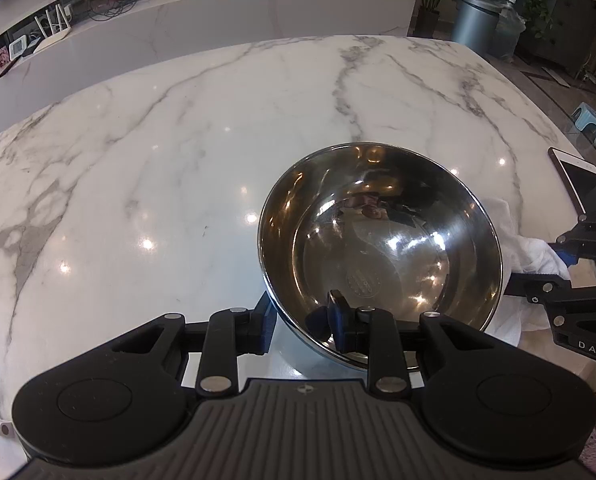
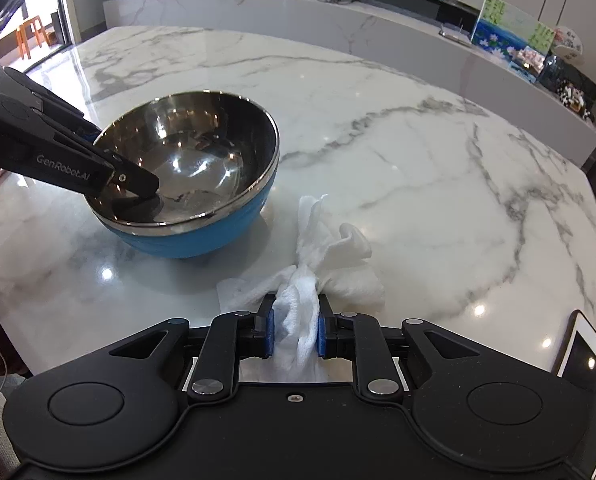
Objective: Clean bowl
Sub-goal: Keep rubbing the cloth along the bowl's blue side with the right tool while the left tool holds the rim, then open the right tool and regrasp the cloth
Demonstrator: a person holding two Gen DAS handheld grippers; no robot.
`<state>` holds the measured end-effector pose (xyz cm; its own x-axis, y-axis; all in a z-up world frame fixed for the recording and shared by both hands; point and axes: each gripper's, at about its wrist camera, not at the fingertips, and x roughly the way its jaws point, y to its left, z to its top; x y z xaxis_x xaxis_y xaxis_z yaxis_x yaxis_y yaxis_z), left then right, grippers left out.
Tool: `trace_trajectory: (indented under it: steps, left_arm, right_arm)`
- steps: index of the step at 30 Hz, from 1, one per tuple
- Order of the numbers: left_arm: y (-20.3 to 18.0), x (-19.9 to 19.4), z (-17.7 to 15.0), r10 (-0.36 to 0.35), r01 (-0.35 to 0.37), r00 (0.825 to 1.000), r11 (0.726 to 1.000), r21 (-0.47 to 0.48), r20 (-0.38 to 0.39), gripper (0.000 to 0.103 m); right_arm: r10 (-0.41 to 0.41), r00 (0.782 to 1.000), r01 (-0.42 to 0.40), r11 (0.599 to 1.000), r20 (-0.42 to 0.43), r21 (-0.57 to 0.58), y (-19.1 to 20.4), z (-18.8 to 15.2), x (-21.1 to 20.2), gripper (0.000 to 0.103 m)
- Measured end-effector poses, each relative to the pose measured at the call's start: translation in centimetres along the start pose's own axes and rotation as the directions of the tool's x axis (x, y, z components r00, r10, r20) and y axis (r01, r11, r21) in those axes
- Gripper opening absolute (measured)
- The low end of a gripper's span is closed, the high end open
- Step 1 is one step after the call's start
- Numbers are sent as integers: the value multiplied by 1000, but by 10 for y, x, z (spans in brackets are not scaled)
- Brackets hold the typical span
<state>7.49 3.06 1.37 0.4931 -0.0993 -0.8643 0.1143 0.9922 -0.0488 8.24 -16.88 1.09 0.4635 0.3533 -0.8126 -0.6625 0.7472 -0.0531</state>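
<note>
A steel bowl point(image 1: 382, 248) with a blue outer shell point(image 2: 194, 236) stands on the marble table, tilted toward me. My left gripper point(image 1: 302, 320) is shut on the bowl's near rim, one finger inside and one outside; it also shows in the right wrist view point(image 2: 130, 184). My right gripper point(image 2: 295, 330) is shut on a crumpled white cloth point(image 2: 330, 264) that rests on the table to the right of the bowl, not touching it. The cloth point(image 1: 534, 256) and the right gripper point(image 1: 570, 268) also show at the right edge of the left wrist view.
The marble table point(image 1: 178, 152) stretches far and left of the bowl. A white tablet point(image 1: 582, 184) lies near the table's right edge, also in the right wrist view point(image 2: 590, 356). A marble counter point(image 2: 338, 12) with clutter runs behind the table.
</note>
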Motion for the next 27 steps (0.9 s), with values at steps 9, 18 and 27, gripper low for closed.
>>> trace_trajectory:
  steps: [9,18,27]
  left_arm:
    - [-2,0,-1,-3,3,1000,1000,-2,0,26]
    - [-4,0,-1,-2,2,1000,1000,2,1,26]
    - [-1,0,-2,-2,2,1000,1000,1,2,26]
  right_arm:
    - [-53,998,55,996,37,-74,3,2,-1,48]
    - [-17,999,18,1000,27,-24,-3,4,7,17]
    - [0,981,-26,991,193,134,-22,12,-19,13]
